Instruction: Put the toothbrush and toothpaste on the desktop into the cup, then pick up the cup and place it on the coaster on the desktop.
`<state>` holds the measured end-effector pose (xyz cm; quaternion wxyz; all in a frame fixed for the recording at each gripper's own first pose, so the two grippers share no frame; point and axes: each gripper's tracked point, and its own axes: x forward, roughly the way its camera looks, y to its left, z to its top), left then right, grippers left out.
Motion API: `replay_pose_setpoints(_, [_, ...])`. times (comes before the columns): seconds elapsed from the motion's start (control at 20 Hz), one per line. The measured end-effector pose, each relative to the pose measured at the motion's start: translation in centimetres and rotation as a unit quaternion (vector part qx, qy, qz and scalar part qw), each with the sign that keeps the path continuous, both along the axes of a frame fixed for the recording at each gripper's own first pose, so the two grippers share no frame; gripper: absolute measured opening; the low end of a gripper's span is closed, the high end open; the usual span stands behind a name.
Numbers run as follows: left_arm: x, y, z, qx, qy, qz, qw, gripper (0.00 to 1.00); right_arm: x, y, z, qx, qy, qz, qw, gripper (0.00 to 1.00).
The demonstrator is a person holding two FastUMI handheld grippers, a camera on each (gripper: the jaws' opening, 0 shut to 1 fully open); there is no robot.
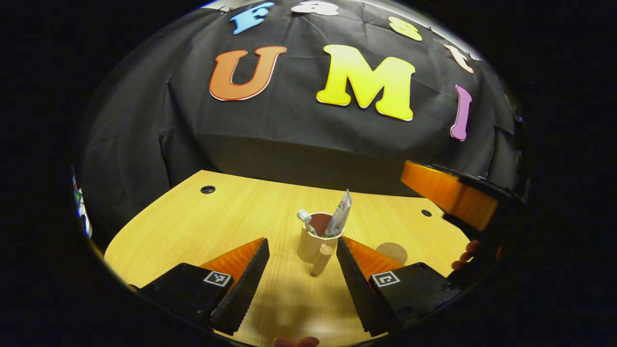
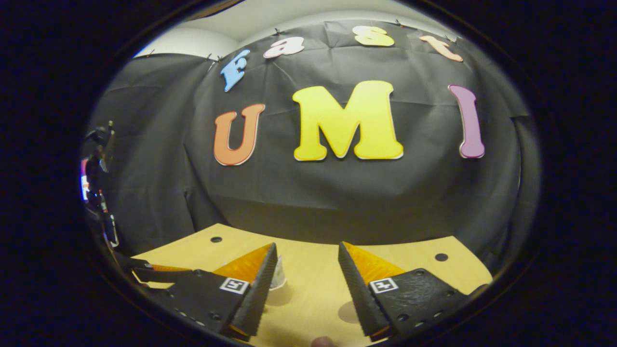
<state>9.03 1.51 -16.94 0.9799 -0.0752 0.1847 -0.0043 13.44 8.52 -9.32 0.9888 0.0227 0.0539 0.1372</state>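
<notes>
1. My left gripper (image 1: 301, 262) shows black ribbed fingers with orange backs, and black-and-white square markers on its black body;
2. The cup (image 1: 312, 241) I see is beige outside, dark red inside;
3. The toothpaste (image 1: 340, 214) is silvery with green and red print; the toothbrush (image 1: 306, 221) pale green and white;
4. The coaster (image 1: 392, 252) is tan on the light yellow wood-grain desktop (image 1: 231, 212);
5. My right gripper (image 2: 307, 274) has the same black and orange.

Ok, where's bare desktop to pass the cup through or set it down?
Bare desktop runs from the cup left to the cable hole. Crowded on the cup's right: the coaster lies there, and the right gripper hangs above it.
</notes>
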Motion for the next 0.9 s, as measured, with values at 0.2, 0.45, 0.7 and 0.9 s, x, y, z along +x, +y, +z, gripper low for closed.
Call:
replay_pose_setpoints(0.2, [1.7,-1.1,-0.7,0.006,0.058,-0.016,0.998,0.9,-2.3,-4.3,1.0,-0.005,0.014,-0.026,1.0,0.96])
replay_pose_setpoints(0.45, [2.9,-1.9,-2.2,0.034,0.116,-0.029,0.992,0.9,-4.5,-7.8,0.7,-0.007,0.034,-0.042,0.999,0.97])
replay_pose_setpoints(0.7, [3.5,-2.2,-4.8,0.046,0.173,-0.039,0.983,0.9,-5.7,-10.0,-0.9,-0.012,0.062,-0.047,0.997,0.98])
replay_pose_setpoints(0.9, [3.7,-2.5,-7.0,0.058,0.212,-0.042,0.975,0.9,-5.7,-11.0,-1.4,-0.019,0.068,-0.05,0.996,0.97])
